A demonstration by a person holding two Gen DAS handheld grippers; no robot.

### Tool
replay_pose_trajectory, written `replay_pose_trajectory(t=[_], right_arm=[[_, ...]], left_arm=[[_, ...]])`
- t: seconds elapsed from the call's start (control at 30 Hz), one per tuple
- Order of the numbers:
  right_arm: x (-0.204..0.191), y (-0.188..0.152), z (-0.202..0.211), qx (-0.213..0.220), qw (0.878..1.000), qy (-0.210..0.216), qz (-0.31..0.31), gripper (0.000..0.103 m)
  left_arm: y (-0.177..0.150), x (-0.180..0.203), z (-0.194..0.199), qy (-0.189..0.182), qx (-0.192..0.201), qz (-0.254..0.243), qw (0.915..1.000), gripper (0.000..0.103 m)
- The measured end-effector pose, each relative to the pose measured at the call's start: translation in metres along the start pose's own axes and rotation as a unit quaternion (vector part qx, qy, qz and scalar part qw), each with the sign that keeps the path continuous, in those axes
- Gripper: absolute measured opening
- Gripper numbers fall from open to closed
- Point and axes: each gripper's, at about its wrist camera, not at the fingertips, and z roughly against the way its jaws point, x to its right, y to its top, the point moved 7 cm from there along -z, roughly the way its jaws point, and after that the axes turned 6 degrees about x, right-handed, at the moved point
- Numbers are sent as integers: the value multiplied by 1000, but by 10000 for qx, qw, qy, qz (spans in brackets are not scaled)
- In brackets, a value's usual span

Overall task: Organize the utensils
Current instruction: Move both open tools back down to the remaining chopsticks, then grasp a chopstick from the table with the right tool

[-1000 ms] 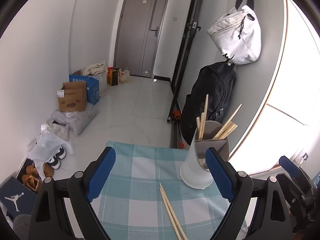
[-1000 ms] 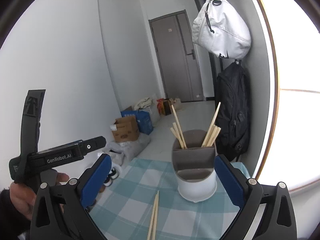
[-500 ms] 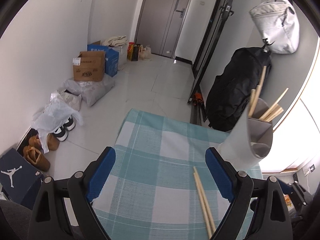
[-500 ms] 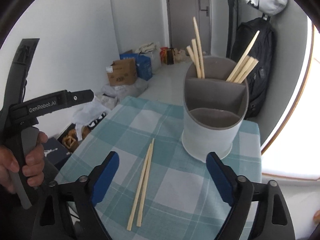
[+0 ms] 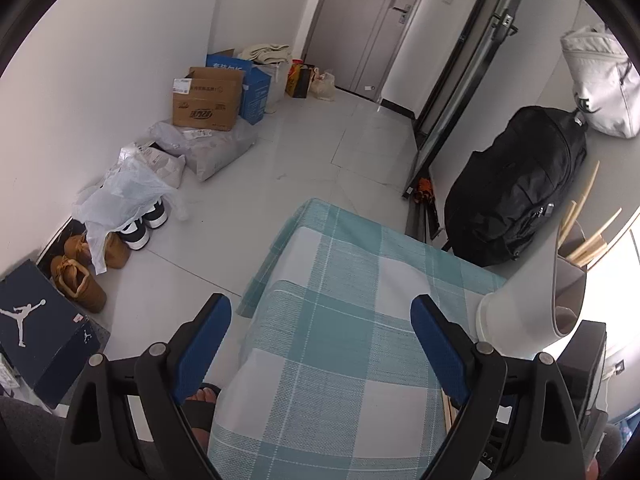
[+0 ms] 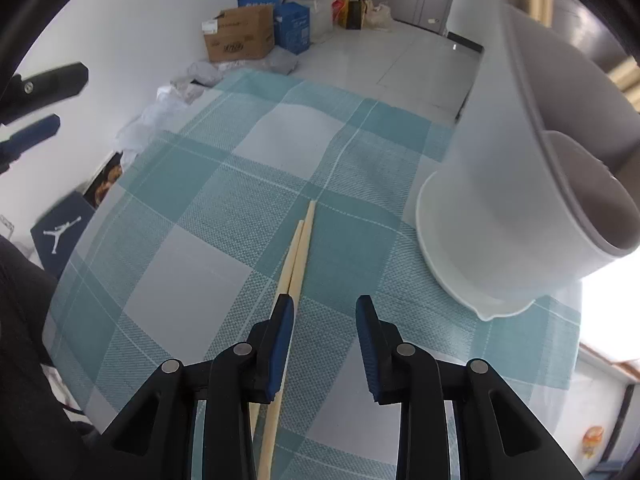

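Two wooden chopsticks (image 6: 300, 248) lie side by side on the teal checked tablecloth (image 6: 200, 180). My right gripper (image 6: 325, 304) points down at them and its jaws are closing. The pair runs along the inner face of the left pad, with a gap to the right pad. A white and grey divided utensil holder (image 6: 500, 200) stands just right of it and holds more chopsticks (image 5: 588, 240). My left gripper (image 5: 320, 308) hovers open over the cloth (image 5: 340, 360) with nothing between its fingers. The holder (image 5: 532, 304) is at its right.
A black backpack (image 5: 516, 192) and a white bag (image 5: 600, 84) hang on the wall beyond the table. Cardboard boxes (image 5: 208, 100), plastic bags, shoes (image 5: 80, 268) and a dark shoe box (image 5: 36, 320) line the floor at left. A person's sandalled foot (image 5: 200, 400) shows beside the table.
My right gripper has dropped and tipped down onto the loose chopsticks, its jaws narrowing from wide open. My left gripper has sunk and tilted down; the holder slid to its view's right edge.
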Motion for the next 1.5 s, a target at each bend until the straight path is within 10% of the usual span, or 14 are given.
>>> replay_pose_trajectory(t=[0.7,0.97,1.5], right_arm=[[-6,43,-31,-247,9995,-159,81,27],[-9,49,-33,-243,9987,252,-370,4],[0,68,77,1488,9851,590,-627,4]], left_arm=[[8,-29,-4,-50,-170,607,9980,88],[2,-37,-9,-5,-299,720,9970,88],[-19,-17,-18,103,-602,106,9981,89]])
